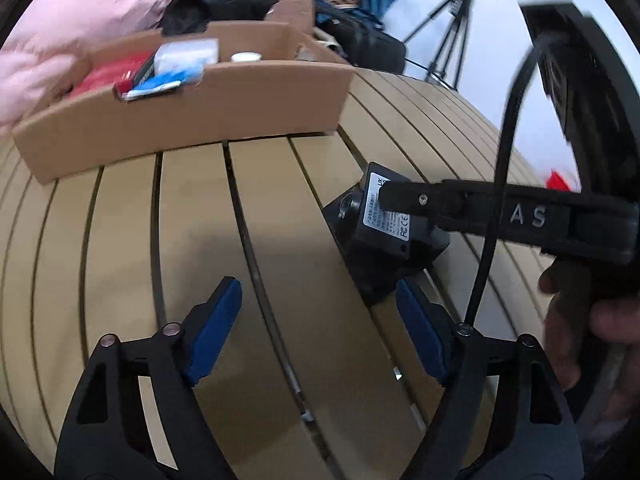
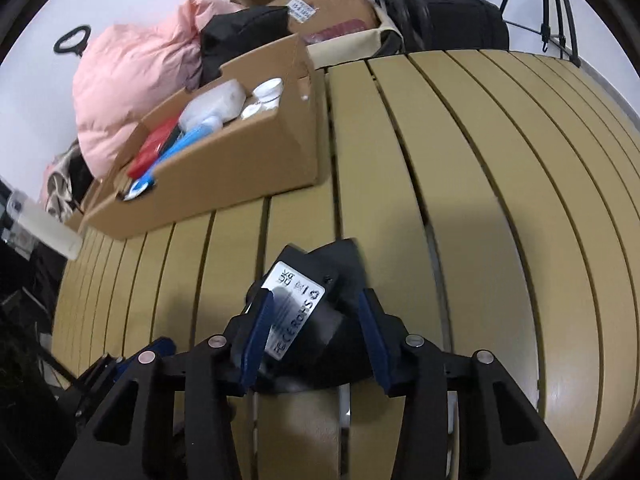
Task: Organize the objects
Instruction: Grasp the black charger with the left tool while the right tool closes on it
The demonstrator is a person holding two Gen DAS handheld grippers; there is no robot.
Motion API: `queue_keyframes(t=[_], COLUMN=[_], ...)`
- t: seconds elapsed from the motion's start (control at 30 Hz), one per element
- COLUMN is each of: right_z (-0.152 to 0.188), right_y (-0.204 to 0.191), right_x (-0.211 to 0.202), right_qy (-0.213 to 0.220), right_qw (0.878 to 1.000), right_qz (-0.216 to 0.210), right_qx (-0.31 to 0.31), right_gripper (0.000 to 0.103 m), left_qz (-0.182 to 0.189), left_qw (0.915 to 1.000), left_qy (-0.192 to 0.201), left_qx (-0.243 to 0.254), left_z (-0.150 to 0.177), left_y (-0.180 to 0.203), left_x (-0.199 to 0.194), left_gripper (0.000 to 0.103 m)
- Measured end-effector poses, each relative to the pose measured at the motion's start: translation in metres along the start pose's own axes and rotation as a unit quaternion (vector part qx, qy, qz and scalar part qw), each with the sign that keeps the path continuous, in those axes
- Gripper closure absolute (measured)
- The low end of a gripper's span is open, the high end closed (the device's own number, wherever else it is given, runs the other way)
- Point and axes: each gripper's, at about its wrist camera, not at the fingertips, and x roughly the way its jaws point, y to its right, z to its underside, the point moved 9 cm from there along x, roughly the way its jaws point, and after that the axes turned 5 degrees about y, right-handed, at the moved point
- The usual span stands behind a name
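Note:
A black power adapter [image 1: 384,220] with a white label lies on the slatted table [image 1: 200,240]. In the right wrist view the adapter [image 2: 304,312] sits between my right gripper's blue pads [image 2: 256,332], which close around it. My right gripper [image 2: 316,320] also shows in the left wrist view [image 1: 400,196], reaching in from the right onto the adapter. My left gripper [image 1: 320,320] is open and empty, just short of the adapter. An open cardboard box [image 1: 192,104] holding red, blue and white items stands at the back left.
A pink padded jacket [image 2: 132,80] and a black bag [image 2: 244,36] lie behind the box. More cardboard boxes [image 2: 320,4] and dark luggage [image 2: 448,20] stand at the back. A tripod [image 1: 452,32] stands beyond the table. A black cable [image 1: 504,160] crosses the left wrist view.

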Motion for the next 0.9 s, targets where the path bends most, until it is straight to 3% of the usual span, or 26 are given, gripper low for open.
queue_keyframes(t=[0.1, 0.2, 0.3, 0.4, 0.53, 0.73, 0.83, 0.9], right_z=[0.005, 0.003, 0.008, 0.011, 0.013, 0.011, 0.010, 0.009], right_y=[-0.003, -0.001, 0.003, 0.006, 0.015, 0.016, 0.018, 0.020], right_x=[-0.012, -0.023, -0.020, -0.017, -0.009, -0.007, -0.006, -0.007], right_qy=[0.013, 0.025, 0.009, 0.002, -0.014, -0.014, -0.015, -0.014], right_qw=[1.000, 0.997, 0.997, 0.997, 0.995, 0.997, 0.996, 0.996], right_qz=[-0.004, -0.057, -0.057, -0.058, -0.071, -0.054, -0.057, -0.056], right_qx=[0.003, 0.042, 0.045, 0.053, 0.072, 0.055, 0.062, 0.063], right_gripper=[0.055, 0.055, 0.055, 0.056, 0.056, 0.055, 0.055, 0.055], left_qz=[-0.021, 0.028, 0.039, 0.051, 0.072, 0.081, 0.079, 0.081], left_qw=[0.9998, 0.9988, 0.9991, 0.9986, 0.9972, 0.9966, 0.9968, 0.9966], left_qy=[-0.001, -0.005, 0.006, 0.009, 0.010, 0.013, 0.014, 0.012], left_qx=[0.005, -0.041, -0.018, 0.006, 0.017, 0.008, 0.005, 0.010], left_z=[0.003, 0.002, -0.004, -0.007, -0.007, -0.010, -0.012, -0.016], left_y=[-0.010, -0.006, 0.010, 0.022, 0.035, 0.036, 0.036, 0.036], left_x=[0.000, 0.003, 0.009, 0.017, 0.021, 0.024, 0.024, 0.028], left_gripper=[0.027, 0.027, 0.028, 0.036, 0.055, 0.057, 0.066, 0.067])
